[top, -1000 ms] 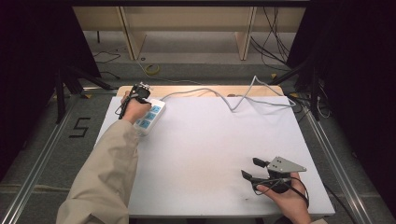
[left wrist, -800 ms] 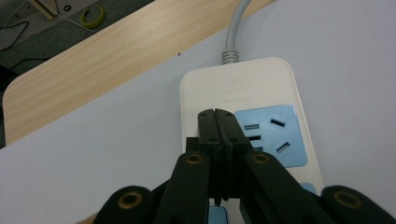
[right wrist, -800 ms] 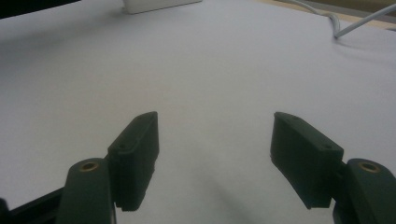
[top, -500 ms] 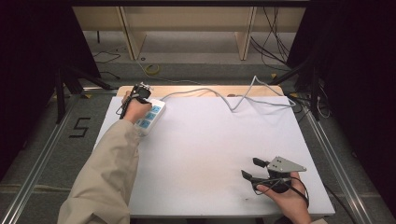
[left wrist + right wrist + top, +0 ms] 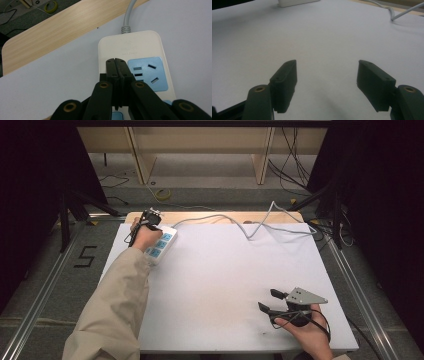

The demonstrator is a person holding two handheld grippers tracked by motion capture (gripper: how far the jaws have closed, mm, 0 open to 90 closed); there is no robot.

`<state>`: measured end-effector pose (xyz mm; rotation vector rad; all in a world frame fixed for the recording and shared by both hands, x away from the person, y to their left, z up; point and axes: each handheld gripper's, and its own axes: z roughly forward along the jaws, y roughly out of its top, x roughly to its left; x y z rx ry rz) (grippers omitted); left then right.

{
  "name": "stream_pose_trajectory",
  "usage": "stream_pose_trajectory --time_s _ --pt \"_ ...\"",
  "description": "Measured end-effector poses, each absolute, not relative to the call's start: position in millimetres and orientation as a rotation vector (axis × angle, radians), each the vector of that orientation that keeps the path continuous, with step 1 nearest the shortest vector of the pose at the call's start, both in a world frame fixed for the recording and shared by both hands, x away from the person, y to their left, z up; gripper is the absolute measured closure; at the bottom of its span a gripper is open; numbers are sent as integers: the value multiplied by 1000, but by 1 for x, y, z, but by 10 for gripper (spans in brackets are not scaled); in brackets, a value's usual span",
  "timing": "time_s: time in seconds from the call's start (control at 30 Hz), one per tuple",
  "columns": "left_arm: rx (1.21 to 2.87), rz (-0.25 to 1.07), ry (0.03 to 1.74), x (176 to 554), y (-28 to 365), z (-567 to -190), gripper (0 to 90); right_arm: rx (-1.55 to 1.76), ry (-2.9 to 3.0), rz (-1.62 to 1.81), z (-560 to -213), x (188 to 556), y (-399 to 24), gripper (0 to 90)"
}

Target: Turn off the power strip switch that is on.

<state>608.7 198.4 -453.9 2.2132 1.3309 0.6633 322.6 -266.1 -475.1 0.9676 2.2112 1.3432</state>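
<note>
A white power strip (image 5: 161, 245) with blue sockets lies at the table's far left, and its grey cable (image 5: 250, 227) runs off to the right along the far edge. My left gripper (image 5: 151, 220) is held over the strip. In the left gripper view its jaws (image 5: 116, 61) are pressed together with nothing between them, tips just above the strip (image 5: 130, 45) beside the first blue socket. My right gripper (image 5: 267, 300) rests near the front right of the table, open. In the right gripper view its jaws (image 5: 327, 67) stand wide apart over bare white surface.
The white table top (image 5: 225, 270) has a wooden strip (image 5: 215, 215) along its far edge. The cable (image 5: 402, 12) loops at the far right. Metal rails run along the floor on both sides, and shelving legs stand beyond the table.
</note>
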Motion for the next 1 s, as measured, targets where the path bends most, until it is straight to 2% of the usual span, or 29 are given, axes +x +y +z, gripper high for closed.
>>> stream_pose_trajectory --time_s 1.0 --pt "2199 639 1372 611 199 -453 900 959 2214 1350 -475 323 -265 334"
